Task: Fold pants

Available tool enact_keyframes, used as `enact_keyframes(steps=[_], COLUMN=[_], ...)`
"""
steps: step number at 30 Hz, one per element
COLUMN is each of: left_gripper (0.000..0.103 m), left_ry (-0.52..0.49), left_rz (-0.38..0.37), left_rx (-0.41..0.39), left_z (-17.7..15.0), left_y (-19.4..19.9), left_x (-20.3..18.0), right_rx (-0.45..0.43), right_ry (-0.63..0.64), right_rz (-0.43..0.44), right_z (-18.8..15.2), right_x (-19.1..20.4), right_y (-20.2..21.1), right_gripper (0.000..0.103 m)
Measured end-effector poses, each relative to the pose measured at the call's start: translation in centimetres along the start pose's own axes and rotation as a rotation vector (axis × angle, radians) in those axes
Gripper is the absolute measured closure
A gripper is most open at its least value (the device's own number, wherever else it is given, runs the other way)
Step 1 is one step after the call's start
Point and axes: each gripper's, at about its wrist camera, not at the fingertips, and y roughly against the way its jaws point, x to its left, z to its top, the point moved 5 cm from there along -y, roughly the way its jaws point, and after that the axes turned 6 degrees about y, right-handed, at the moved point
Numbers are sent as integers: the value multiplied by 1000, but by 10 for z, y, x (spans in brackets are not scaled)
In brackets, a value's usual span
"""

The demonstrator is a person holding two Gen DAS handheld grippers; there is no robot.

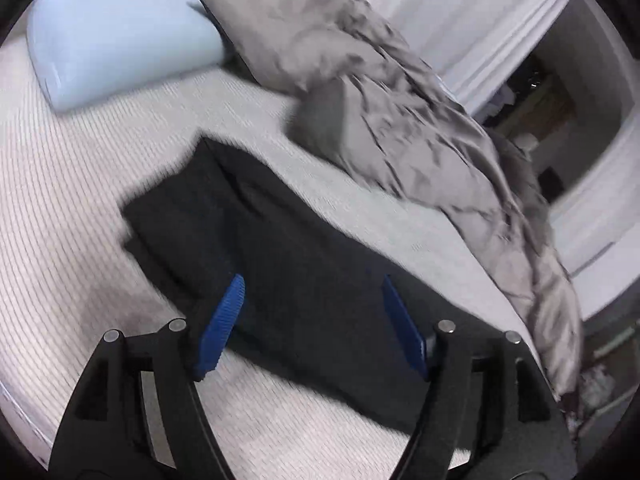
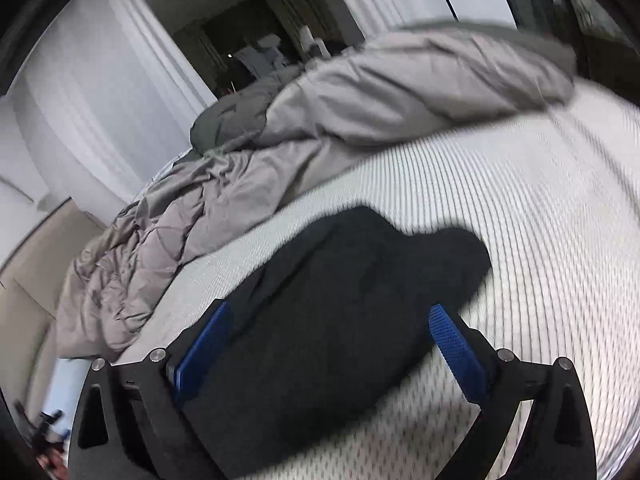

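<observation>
Pants (image 1: 288, 264) flat on bed (image 1: 80, 208); duvet (image 1: 420, 128) bunched behind them; pillow (image 1: 120, 36) left of duvet.

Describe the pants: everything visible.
The pants are black, of soft matte cloth, folded into a long flat band with layered edges at one end. They lie on the ribbed white mattress, apart from the grey duvet. Both grippers hover over them, jaws open; no pad visibly presses the cloth.
</observation>
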Motion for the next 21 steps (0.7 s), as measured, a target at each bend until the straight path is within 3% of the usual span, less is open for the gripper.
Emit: enact_keyframes(steps=[4, 7, 12, 15, 16, 17, 18, 20, 21], left_gripper=[33, 32, 32, 32, 32, 32, 32, 32, 32], left_ry=[-98, -112, 4, -25, -34, -32, -29, -27, -31], left_rz=[-20, 0, 20, 40, 51, 57, 63, 75, 77], left_rx=[16, 37, 154, 124, 117, 115, 113, 105, 102], left_z=[-48, -71, -84, -85, -86, -86, -88, -90, -88], left_y=[-6, -24, -56, -60, -62, -65, -67, -67, -69], left_x=[-13, -5, 9, 5, 3, 4, 5, 5, 6], right_rx=[24, 72, 70, 69, 85, 100, 101, 89, 81], right_ry=[-78, -160, -317, -349, -350, -343, -323, -291, -278], right_rz=[-2, 104, 251, 361, 378, 353, 294, 188, 175], right_z=[-18, -24, -16, -11, -12, -14, -16, -16, -15], right_x=[-33, -56, -72, -56, -49, -44, -42, -41, -39], right_y=[1, -17, -39, -51, -58, -64, -68, -68, -65], right_gripper=[3, 3, 3, 11, 18, 31, 38, 75, 81])
